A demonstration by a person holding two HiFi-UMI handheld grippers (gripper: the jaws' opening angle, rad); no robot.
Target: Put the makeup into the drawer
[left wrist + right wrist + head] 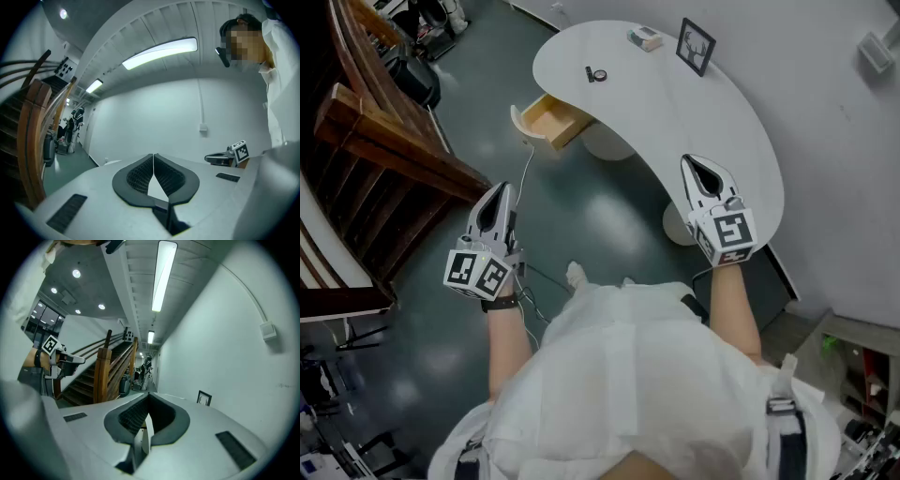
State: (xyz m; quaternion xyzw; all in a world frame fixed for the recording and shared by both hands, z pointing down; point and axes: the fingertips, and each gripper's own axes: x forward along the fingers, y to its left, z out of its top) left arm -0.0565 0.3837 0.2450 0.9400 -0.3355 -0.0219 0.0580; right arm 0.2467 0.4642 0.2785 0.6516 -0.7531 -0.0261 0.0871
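Note:
A small round black makeup item (596,75) lies on the far part of the curved white table (694,112). Under the table's left edge a light wooden drawer (551,120) stands pulled open, and it looks empty. My left gripper (501,189) hangs over the floor, short of the drawer, with its jaws shut on nothing (153,156). The right gripper (695,163) is over the table's near end, far from the makeup, also shut and empty (147,395). Neither gripper view shows the makeup or the drawer.
A small pale box (645,38) and a black picture frame (696,45) stand at the table's far edge. A wooden staircase (384,141) rises on the left. White wall runs along the right. A cable (528,169) trails across the dark floor.

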